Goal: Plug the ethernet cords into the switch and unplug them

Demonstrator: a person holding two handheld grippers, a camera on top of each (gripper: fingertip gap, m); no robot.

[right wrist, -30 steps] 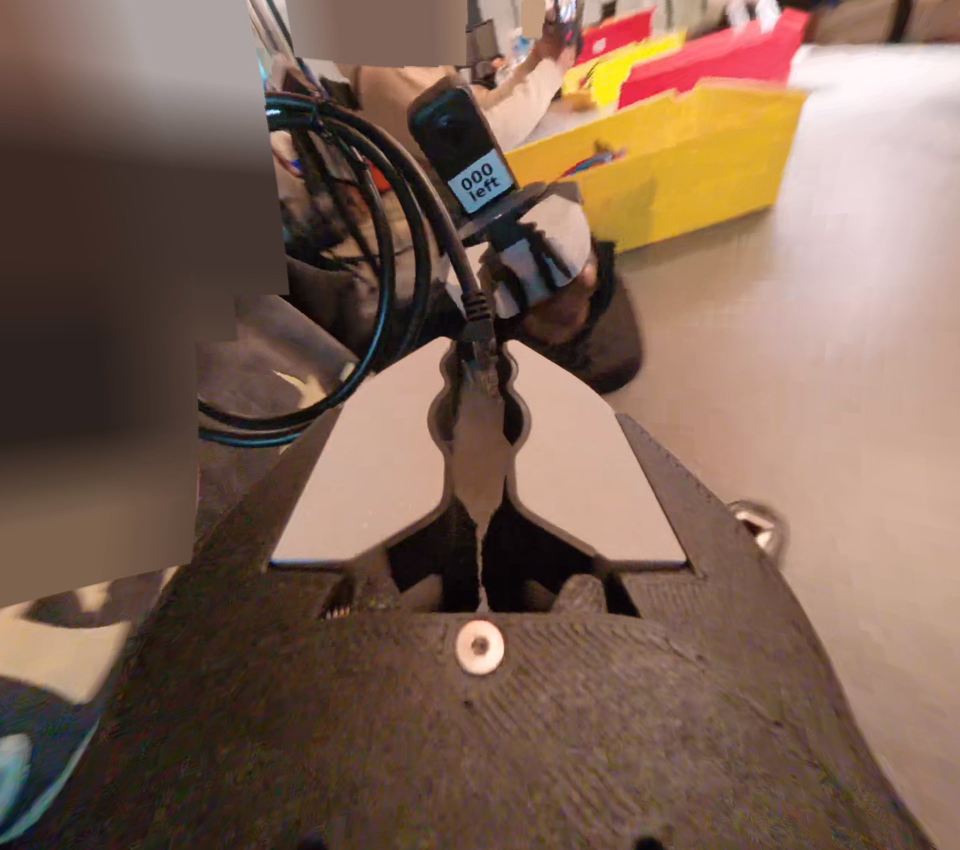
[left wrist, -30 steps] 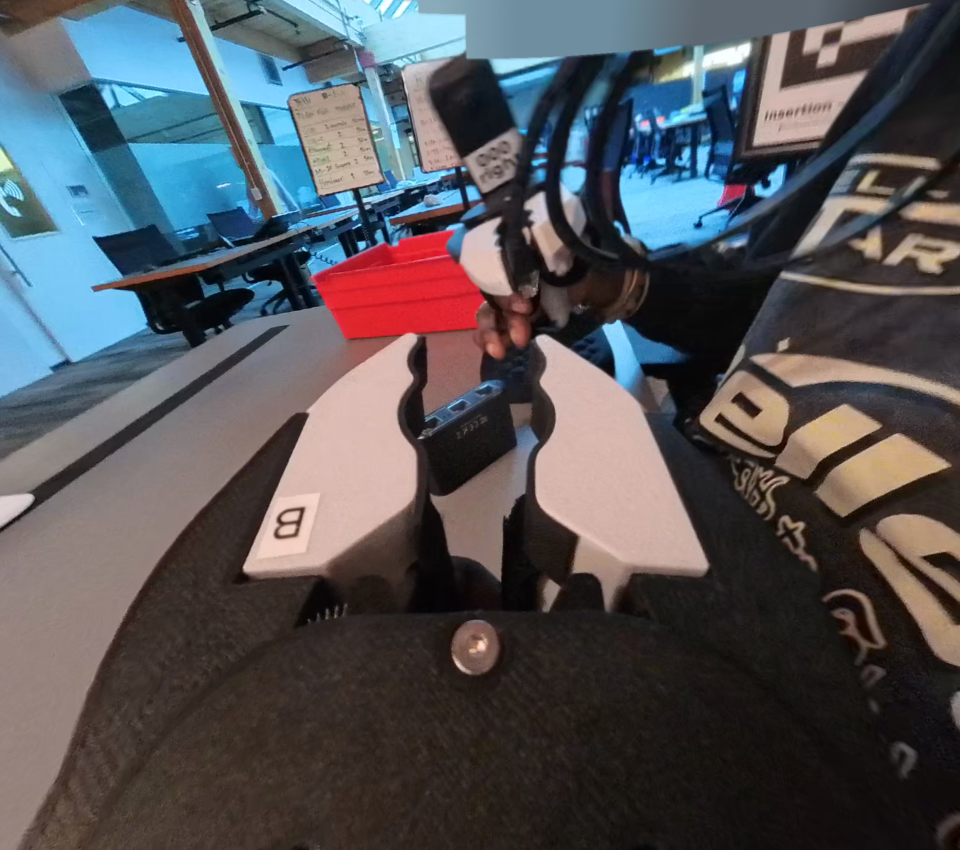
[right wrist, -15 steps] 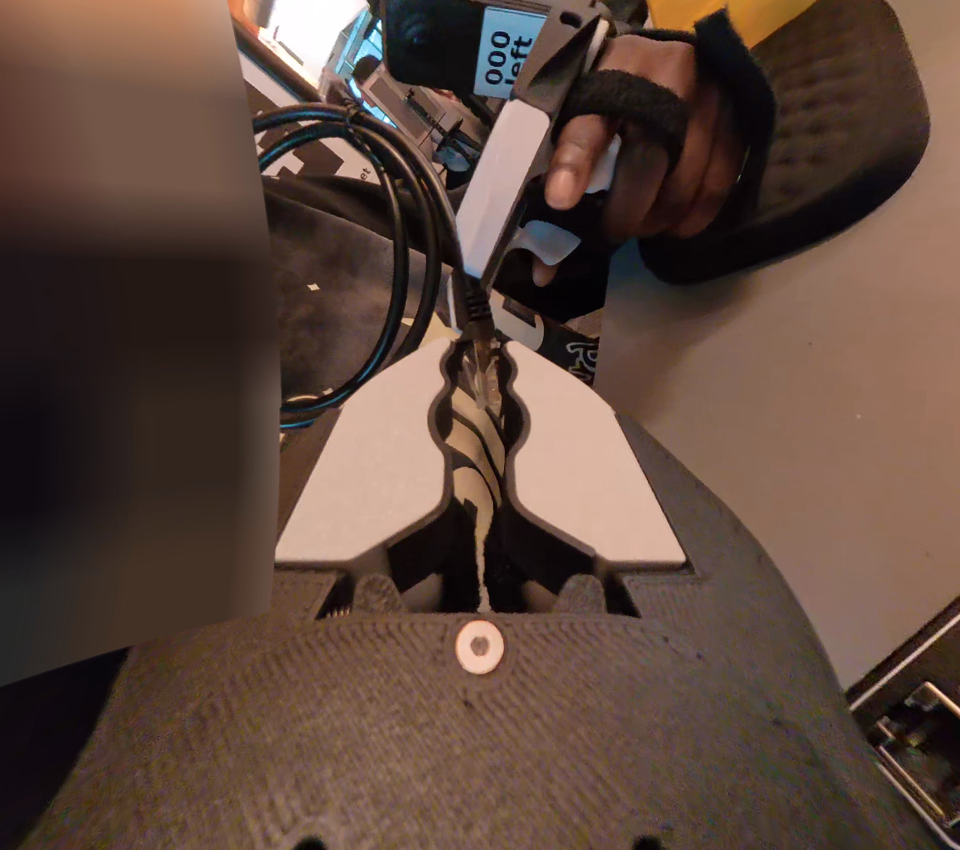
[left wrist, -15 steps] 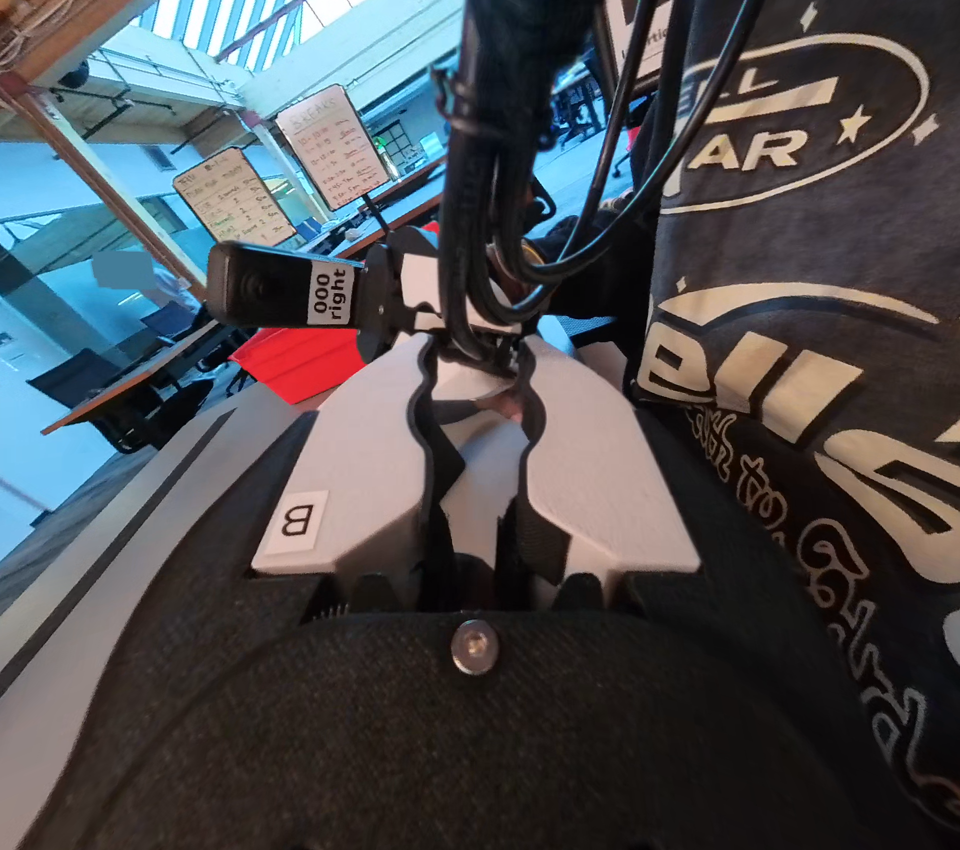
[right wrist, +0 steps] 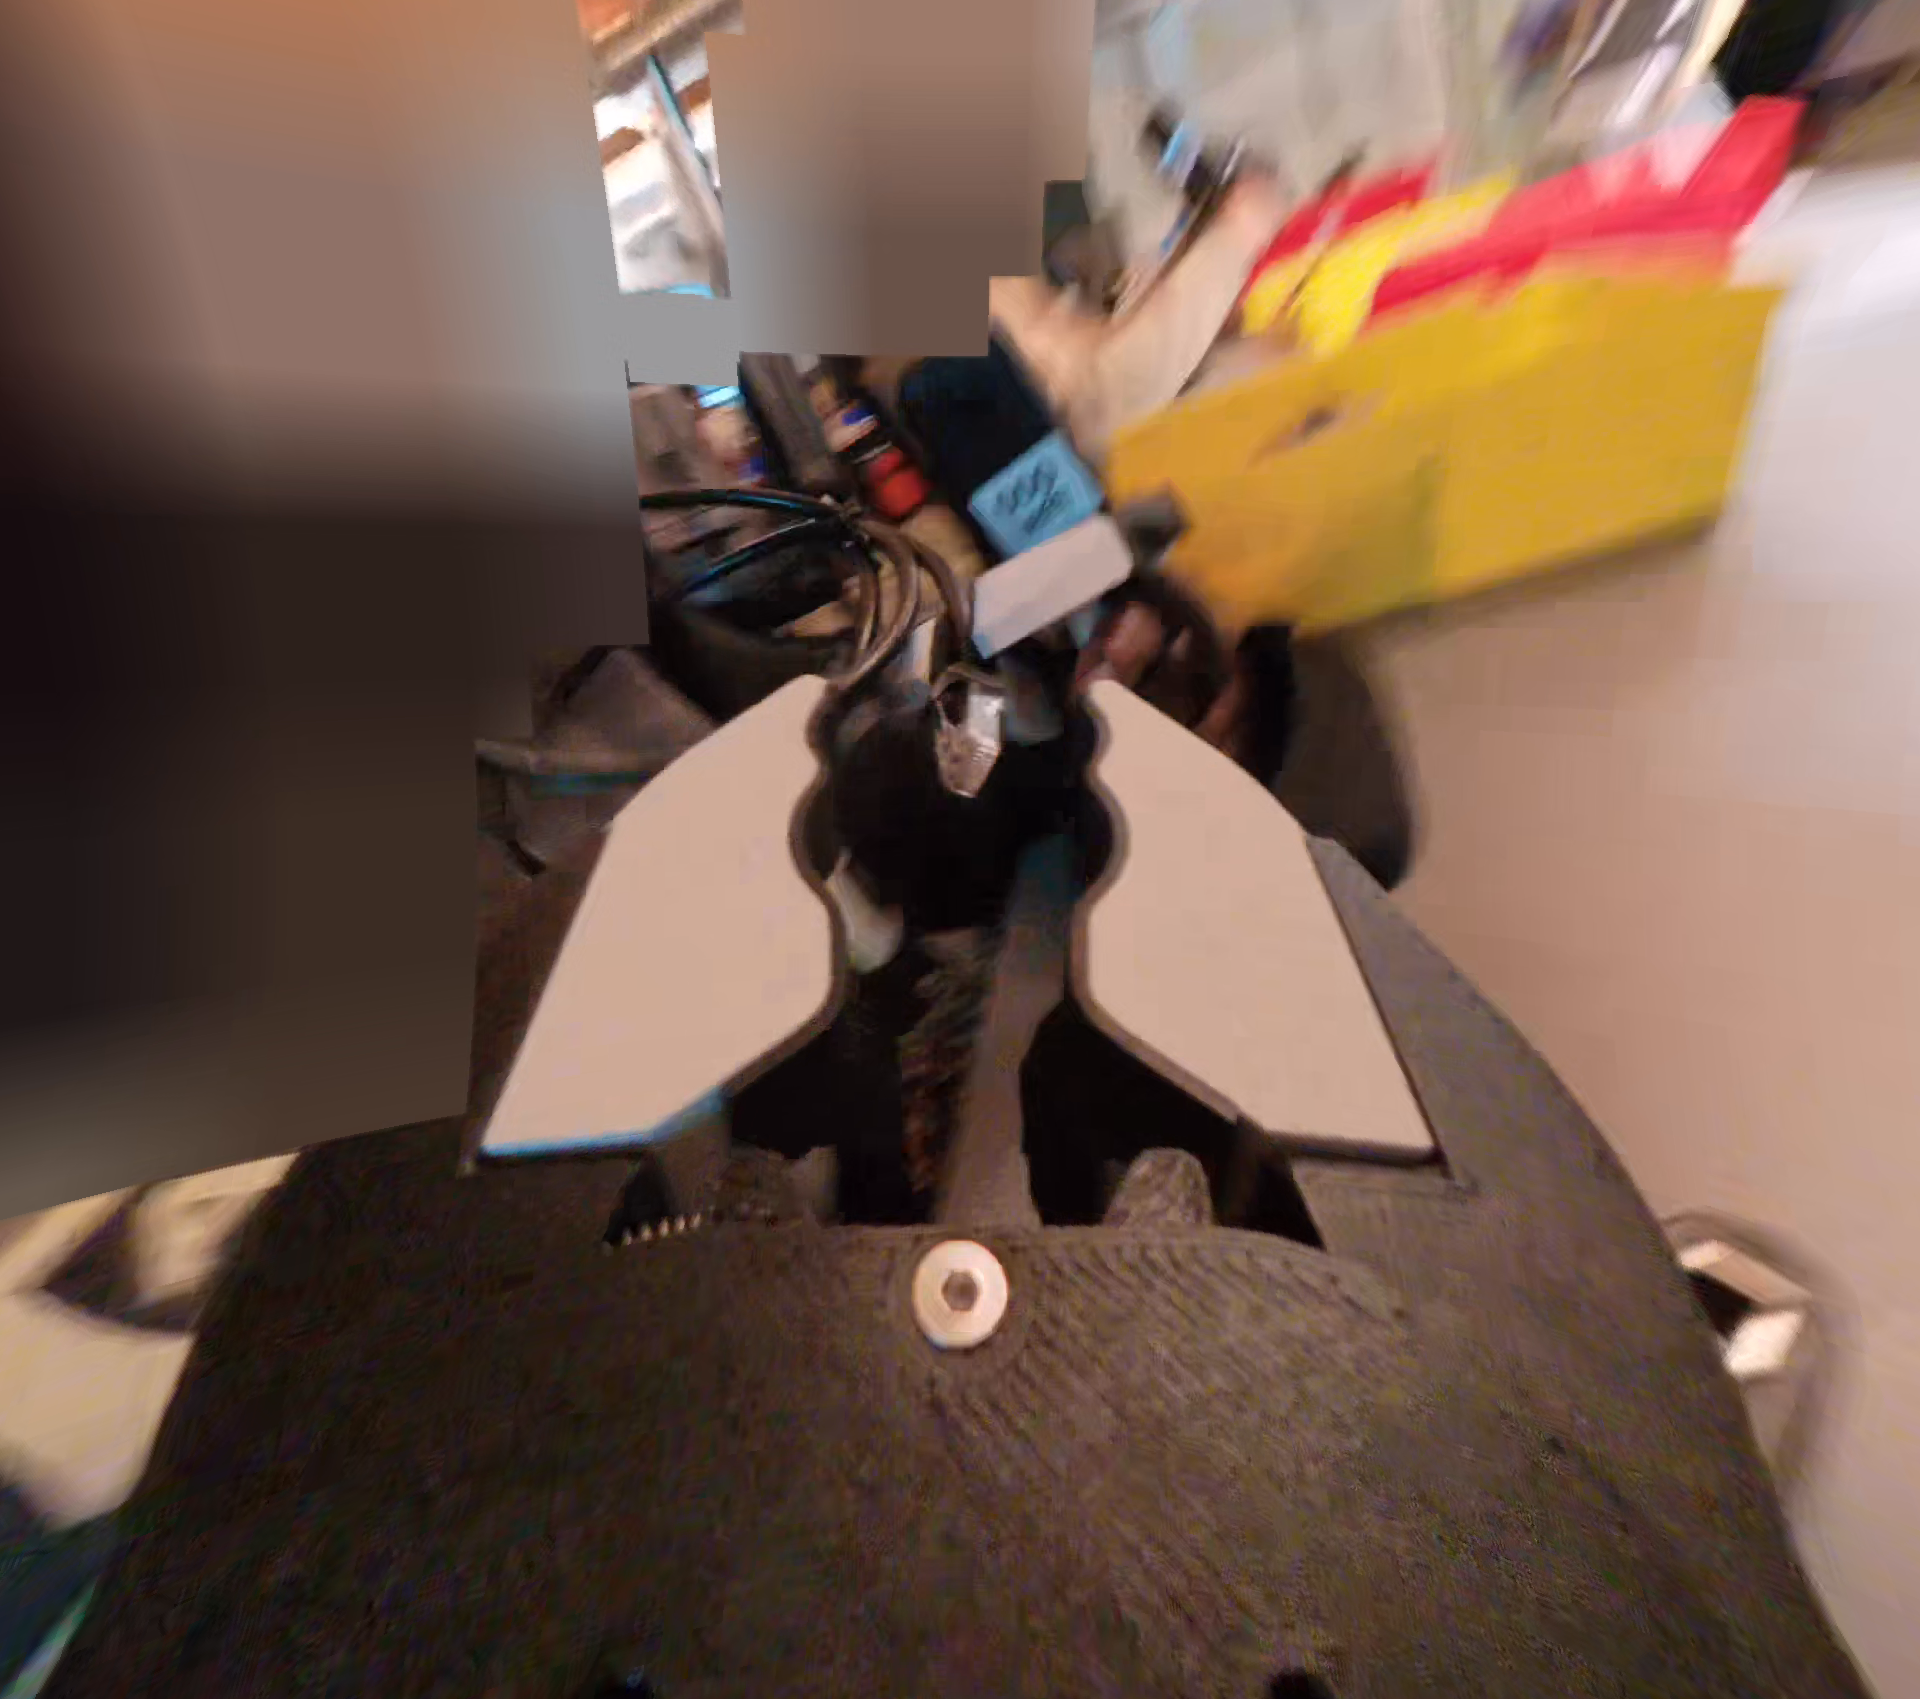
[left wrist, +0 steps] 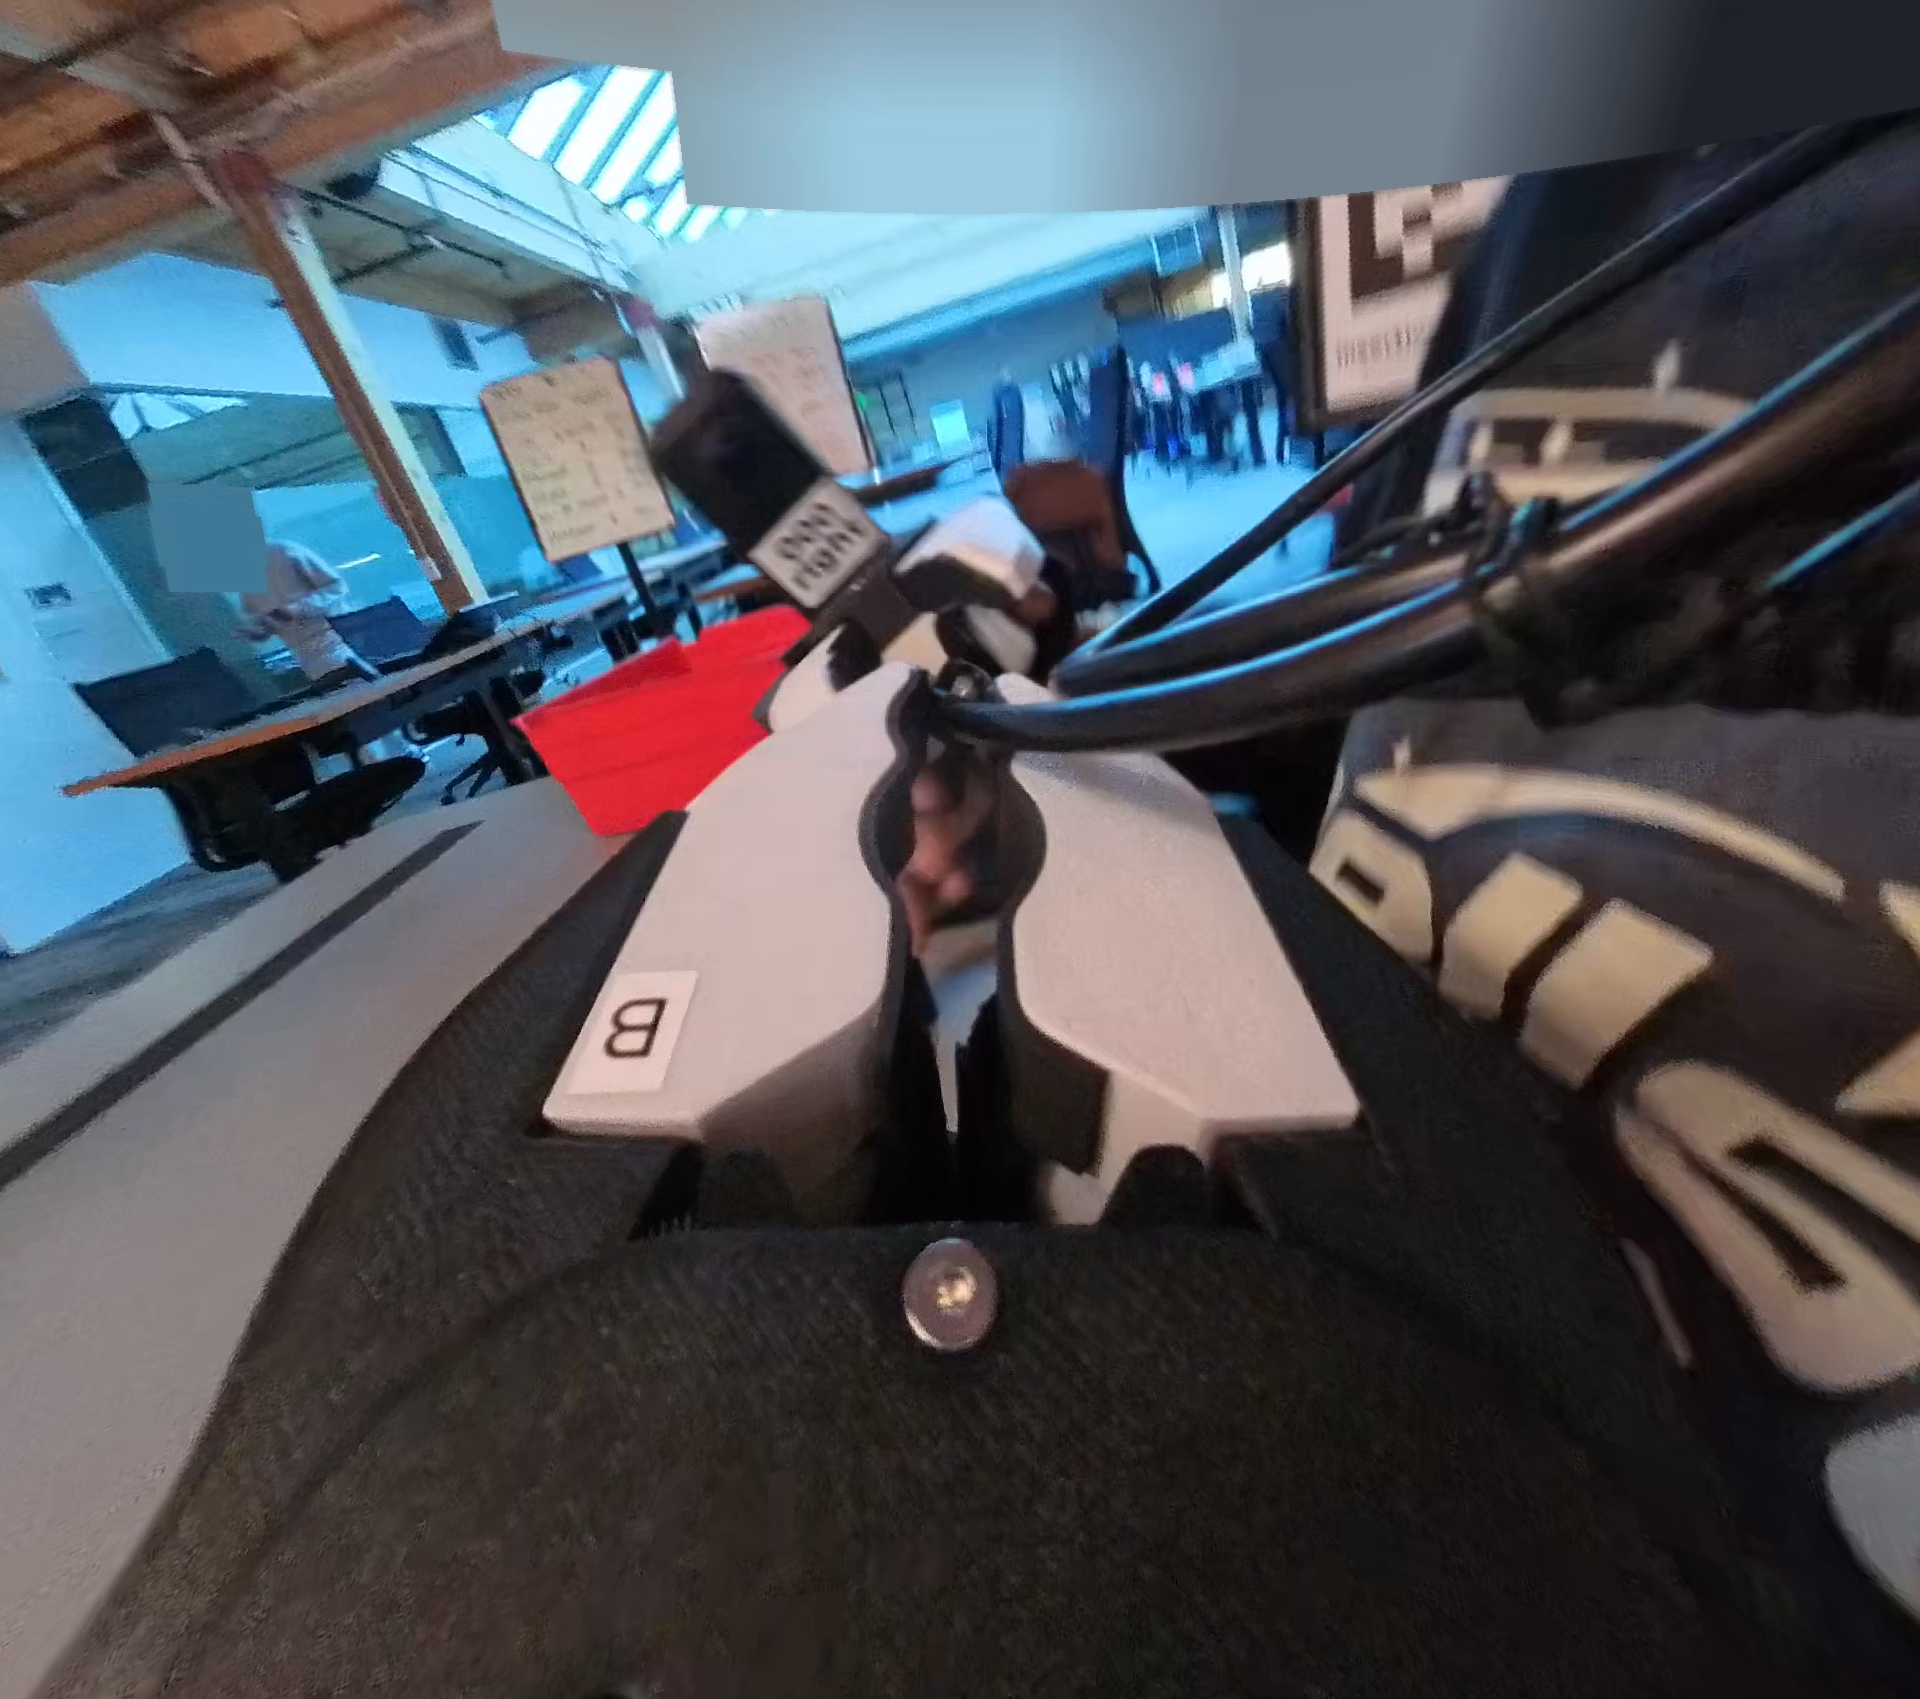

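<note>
Left wrist view: left gripper [left wrist: 951, 704] pinching ethernet cord [left wrist: 1195, 693]; right gripper [right wrist: 951, 714] spread, plug between tips.

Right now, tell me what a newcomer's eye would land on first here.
First, the black cable running from the right into the tips of the left hand-held gripper, which is closed on it. In the blurred right wrist view, the open right hand-held gripper frames a clear plug. Behind sit a yellow bin and a red bin.

Left tongs [left wrist: 951, 714] pinched narrow; right tongs [right wrist: 956, 704] spread wide, tips facing.
</note>
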